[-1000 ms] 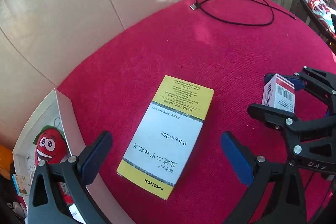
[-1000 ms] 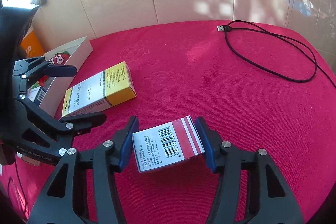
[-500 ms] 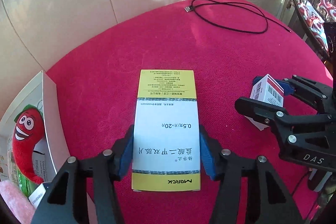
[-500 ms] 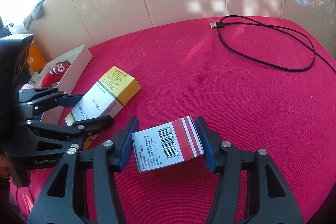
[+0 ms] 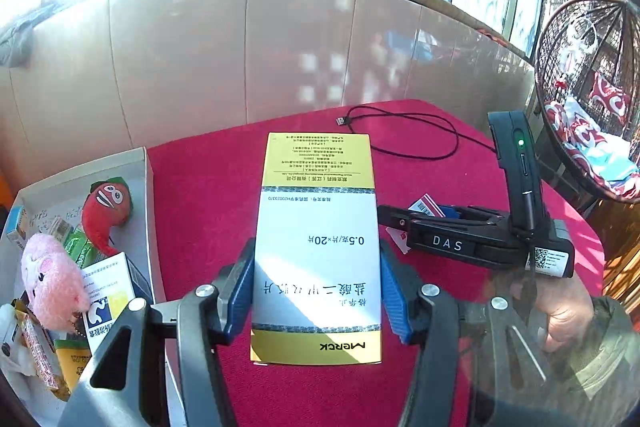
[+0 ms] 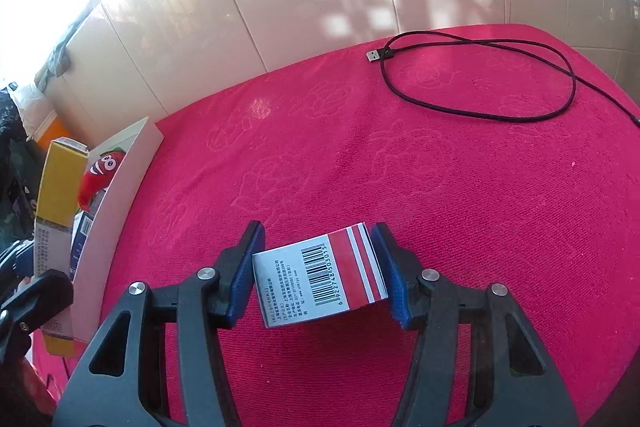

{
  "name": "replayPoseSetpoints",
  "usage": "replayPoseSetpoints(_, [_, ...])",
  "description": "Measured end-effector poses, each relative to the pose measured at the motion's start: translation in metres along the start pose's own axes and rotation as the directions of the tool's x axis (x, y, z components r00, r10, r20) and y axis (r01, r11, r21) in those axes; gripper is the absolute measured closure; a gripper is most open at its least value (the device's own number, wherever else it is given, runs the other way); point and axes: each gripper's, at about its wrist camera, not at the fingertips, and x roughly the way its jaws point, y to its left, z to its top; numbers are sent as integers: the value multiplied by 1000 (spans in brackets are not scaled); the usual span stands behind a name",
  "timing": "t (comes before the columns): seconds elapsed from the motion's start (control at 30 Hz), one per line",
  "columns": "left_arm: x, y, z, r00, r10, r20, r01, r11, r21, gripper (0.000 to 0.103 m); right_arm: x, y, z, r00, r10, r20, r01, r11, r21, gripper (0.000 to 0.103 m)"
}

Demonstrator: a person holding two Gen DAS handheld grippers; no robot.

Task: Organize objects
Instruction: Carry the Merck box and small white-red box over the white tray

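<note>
The left gripper [image 5: 318, 291] clamps its blue pads on the long sides of a flat yellow-and-white cardboard medicine box [image 5: 318, 247], lifted clear of the crimson towelling cloth [image 5: 208, 187]. The right gripper [image 6: 320, 275] pinches a small red-and-white barcoded carton [image 6: 320, 275] low over the cloth. An open white cardboard tray [image 5: 149, 211] of plush toys and packets lies left; a looped black USB cable [image 6: 480, 99] lies farther back.

In the left wrist view the tray [image 5: 146, 187] sits at the left edge of the cloth-covered table [image 5: 208, 195], holding a pepper plush [image 5: 106, 205], a pig plush [image 5: 52, 281] and small cartons. A USB cable [image 5: 404, 131] lies at the table's far side, upper centre.
</note>
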Motion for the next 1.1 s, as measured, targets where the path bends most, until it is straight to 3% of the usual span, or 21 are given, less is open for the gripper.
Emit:
replayPoseSetpoints(0.17, [-28, 5, 0, 998, 10, 66, -9, 1000, -12, 47, -15, 8, -9, 999, -45, 24, 45, 999, 4, 48])
replayPoseSetpoints(0.3, [-41, 6, 1, 995, 4, 102, -2, 1000, -18, 47, -27, 8, -14, 1000, -9, 25, 8, 999, 46, 48])
replayPoseSetpoints(0.77, [-86, 31, -5, 982, 28, 187, -16, 998, -68, 47, -97, 57, -1, 981, 60, 186, -63, 998, 11, 48])
replayPoseSetpoints(1.1, [-104, 47, -6, 973, 54, 222, -33, 995, -98, 47, -104, 80, 1, 980, 67, 189, -63, 998, -25, 48])
